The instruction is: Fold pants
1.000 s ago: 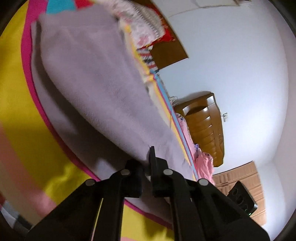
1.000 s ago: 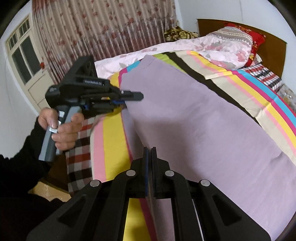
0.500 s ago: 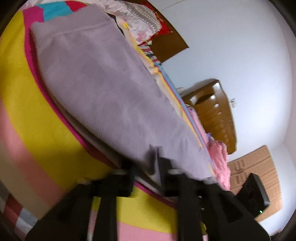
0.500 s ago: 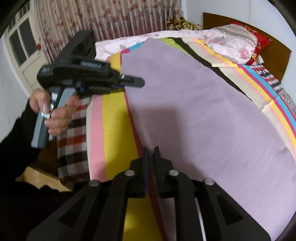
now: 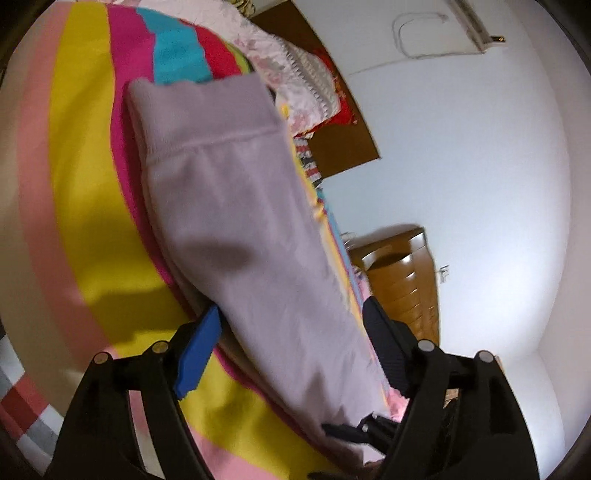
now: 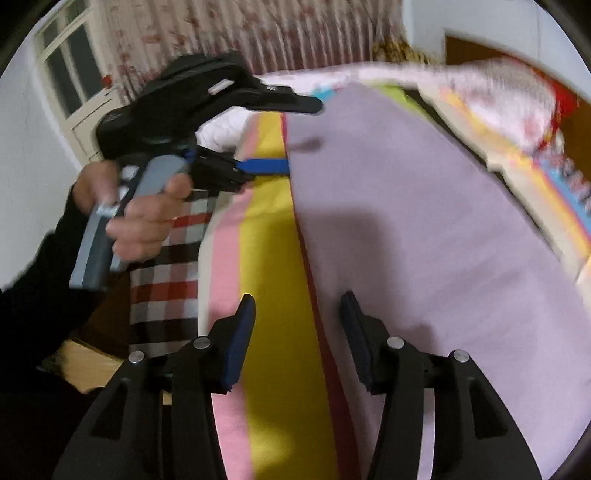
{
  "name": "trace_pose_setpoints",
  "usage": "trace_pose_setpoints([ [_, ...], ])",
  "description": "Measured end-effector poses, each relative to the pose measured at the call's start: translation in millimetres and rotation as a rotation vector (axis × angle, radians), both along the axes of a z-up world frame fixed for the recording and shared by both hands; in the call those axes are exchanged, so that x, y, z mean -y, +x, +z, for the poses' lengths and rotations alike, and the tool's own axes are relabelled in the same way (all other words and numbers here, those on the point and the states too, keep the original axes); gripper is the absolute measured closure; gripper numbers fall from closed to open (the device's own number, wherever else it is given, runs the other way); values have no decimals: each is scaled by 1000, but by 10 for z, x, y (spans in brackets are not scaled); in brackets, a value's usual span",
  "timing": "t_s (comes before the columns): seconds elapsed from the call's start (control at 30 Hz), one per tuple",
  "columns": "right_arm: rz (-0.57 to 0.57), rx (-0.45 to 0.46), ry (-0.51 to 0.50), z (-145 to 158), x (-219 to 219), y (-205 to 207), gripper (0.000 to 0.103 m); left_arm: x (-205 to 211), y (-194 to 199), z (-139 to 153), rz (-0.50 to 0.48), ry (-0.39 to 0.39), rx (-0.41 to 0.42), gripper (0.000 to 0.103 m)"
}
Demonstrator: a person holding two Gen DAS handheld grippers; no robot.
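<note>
The lilac pants (image 5: 240, 229) lie flat, folded lengthwise, on a striped bedspread (image 5: 81, 184); the waistband is at the far end in the left wrist view. My left gripper (image 5: 291, 332) is open, its fingers astride the pants' near edge without holding it. In the right wrist view the pants (image 6: 424, 229) fill the right half. My right gripper (image 6: 299, 321) is open over the pants' left edge. The left gripper (image 6: 303, 136) also shows there, open, at the pants' far corner, held by a hand (image 6: 144, 218).
Pillows and a folded quilt (image 6: 491, 92) lie at the bed's head by a brown headboard (image 5: 332, 122). A wooden cabinet (image 5: 402, 280) stands by the white wall. A checked blanket (image 6: 166, 266) hangs at the bed's edge. Curtains (image 6: 258, 33) and a window are behind.
Both grippers were shut on the pants' edge one second ago. Both have opened and let go, and the pants now lie flat on the bed.
</note>
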State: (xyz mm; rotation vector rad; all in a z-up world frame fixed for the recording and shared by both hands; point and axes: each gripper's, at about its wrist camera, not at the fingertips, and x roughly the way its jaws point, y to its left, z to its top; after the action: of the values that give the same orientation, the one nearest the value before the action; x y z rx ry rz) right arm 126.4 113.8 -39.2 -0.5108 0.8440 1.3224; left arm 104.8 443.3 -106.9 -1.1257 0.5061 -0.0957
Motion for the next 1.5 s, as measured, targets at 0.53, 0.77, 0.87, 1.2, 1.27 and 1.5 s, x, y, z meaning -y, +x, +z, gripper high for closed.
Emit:
trace_pose_setpoints([
  [0.53, 8, -90, 19, 67, -96, 262, 50, -660, 15, -60, 195, 81, -28, 55],
  [0.77, -14, -83, 19, 63, -148, 214, 42, -582, -32, 259, 366, 401, -250, 52],
  [0.87, -68, -24, 67, 220, -61, 274, 42, -361, 10, 674, 365, 538, -155, 12],
  [1.2, -497, 127, -3, 292, 868, 872, 18, 775, 1260, 569, -139, 705, -216, 2],
  [1.27, -595, 150, -56, 228, 1185, 1010, 16, 1003, 1283, 503, -177, 698, -196, 2],
  [1.5, -852, -28, -119, -252, 2285, 1341, 11, 1354, 1630, 250, -262, 880, -349, 2],
])
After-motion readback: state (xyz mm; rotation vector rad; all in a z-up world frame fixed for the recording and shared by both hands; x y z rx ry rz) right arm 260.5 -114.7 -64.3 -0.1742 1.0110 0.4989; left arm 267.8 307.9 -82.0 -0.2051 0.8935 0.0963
